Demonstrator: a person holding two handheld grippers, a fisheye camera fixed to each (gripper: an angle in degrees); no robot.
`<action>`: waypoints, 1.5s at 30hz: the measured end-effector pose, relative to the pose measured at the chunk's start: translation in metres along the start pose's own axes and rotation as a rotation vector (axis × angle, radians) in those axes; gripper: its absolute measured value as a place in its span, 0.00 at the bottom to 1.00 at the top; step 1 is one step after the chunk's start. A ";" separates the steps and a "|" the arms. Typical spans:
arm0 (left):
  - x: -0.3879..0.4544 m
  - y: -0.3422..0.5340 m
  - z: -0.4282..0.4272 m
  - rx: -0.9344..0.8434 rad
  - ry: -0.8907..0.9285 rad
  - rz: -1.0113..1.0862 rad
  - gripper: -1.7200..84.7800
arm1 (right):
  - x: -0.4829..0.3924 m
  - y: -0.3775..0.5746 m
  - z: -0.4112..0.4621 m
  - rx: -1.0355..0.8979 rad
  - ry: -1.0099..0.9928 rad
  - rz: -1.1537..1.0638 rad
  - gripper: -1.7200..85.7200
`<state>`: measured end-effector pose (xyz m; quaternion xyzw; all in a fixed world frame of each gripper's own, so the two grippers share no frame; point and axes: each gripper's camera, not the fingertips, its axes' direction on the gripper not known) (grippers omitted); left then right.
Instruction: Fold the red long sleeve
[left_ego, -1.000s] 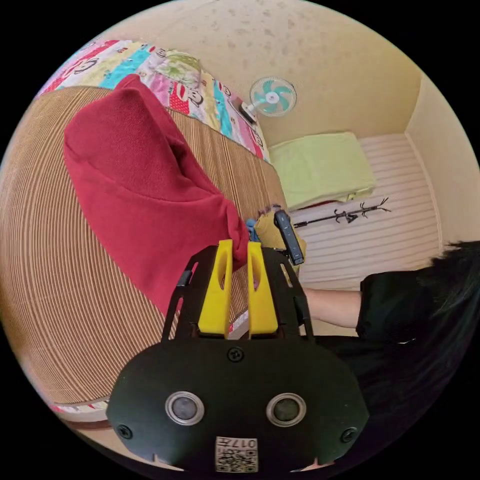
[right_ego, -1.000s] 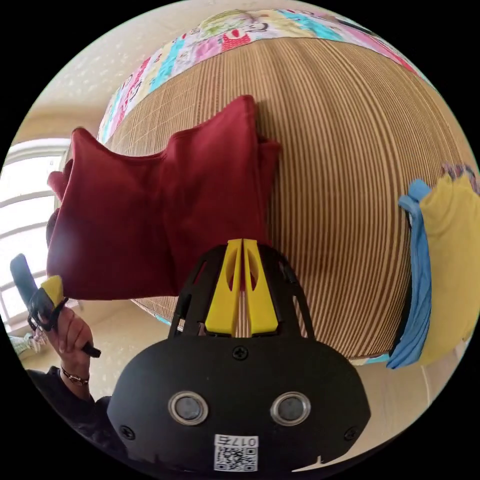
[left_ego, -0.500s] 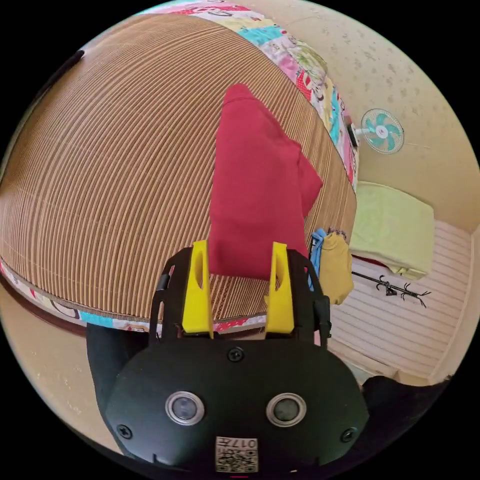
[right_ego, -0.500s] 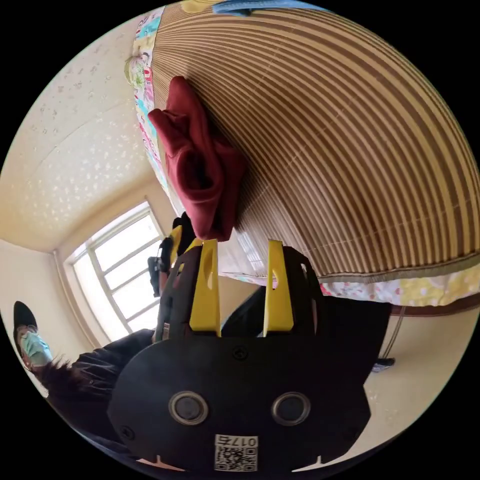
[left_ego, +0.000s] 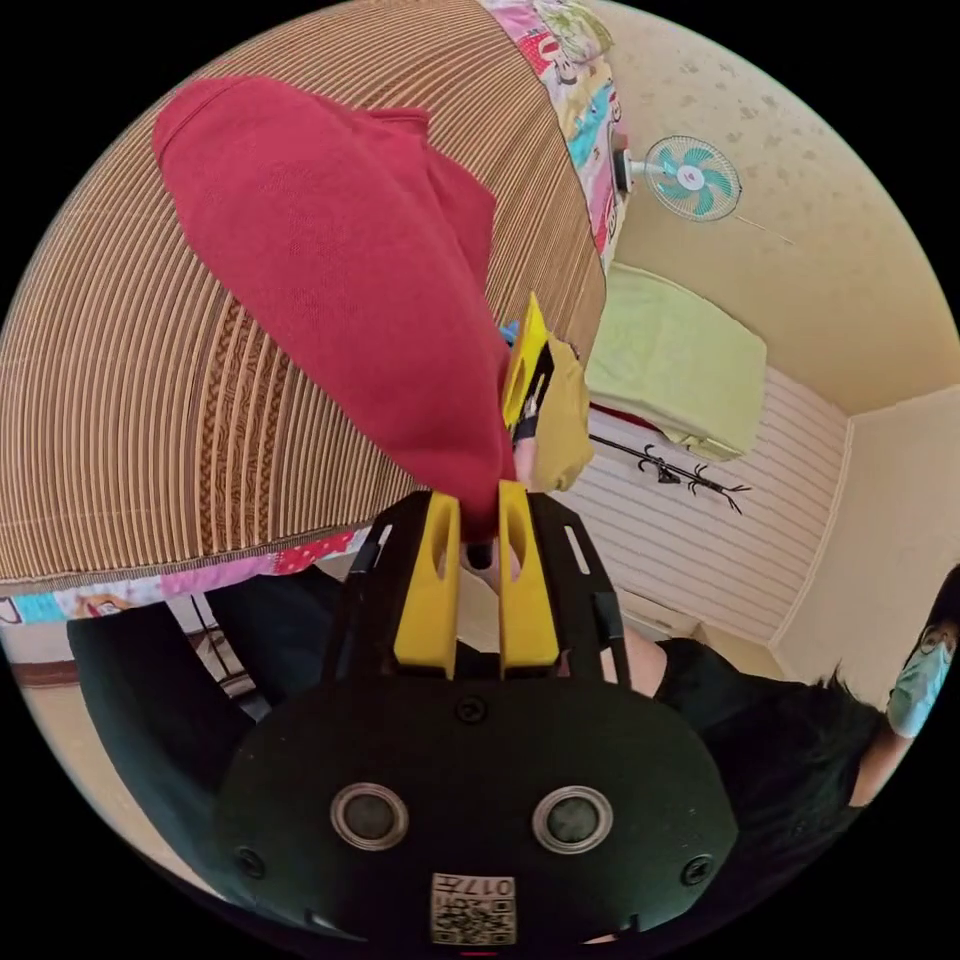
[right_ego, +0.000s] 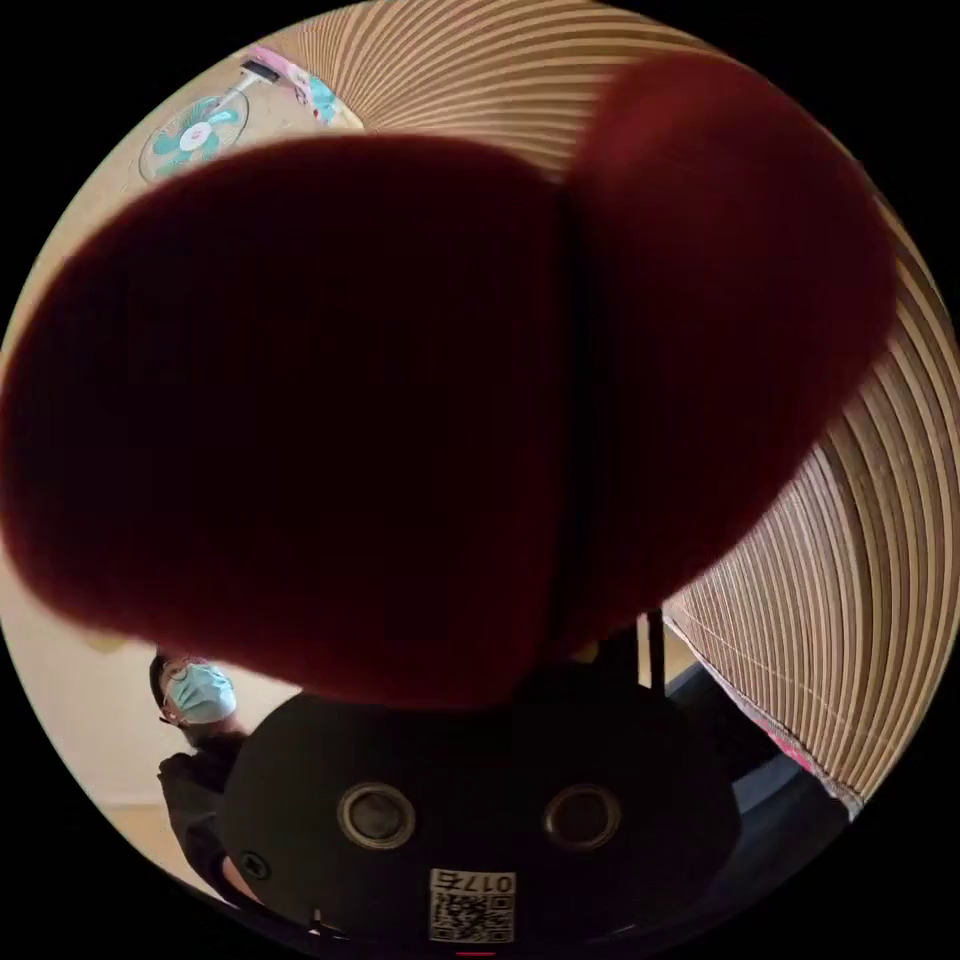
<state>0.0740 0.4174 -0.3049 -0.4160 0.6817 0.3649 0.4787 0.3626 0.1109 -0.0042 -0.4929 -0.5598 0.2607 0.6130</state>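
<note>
- Above the striped bed mat (left_ego: 120, 400): red shirt (left_ego: 340, 260), corner clamped between left gripper (left_ego: 478, 520) fingers.
- Close against right camera: shirt, dark and blurred, hiding right gripper fingers; cannot tell their state.

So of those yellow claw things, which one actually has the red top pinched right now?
The left gripper, seen in the left gripper view: its two yellow jaws are closed on an edge of the red long sleeve. The right gripper's jaws are hidden behind red cloth in its view.

long sleeve (left_ego: 340, 260) over mat (left_ego: 110, 400), fan (left_ego: 692, 178) behind
</note>
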 end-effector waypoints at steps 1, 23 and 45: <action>0.012 0.004 -0.007 0.025 0.011 0.026 0.10 | -0.022 -0.002 0.008 -0.049 0.023 -0.075 0.27; 0.035 0.043 -0.045 0.070 -0.017 0.011 0.09 | -0.135 0.165 -0.300 0.764 0.599 0.097 0.17; -0.003 0.121 -0.357 0.789 -0.486 -0.067 0.16 | 0.014 0.207 0.017 1.085 -0.184 -0.115 0.04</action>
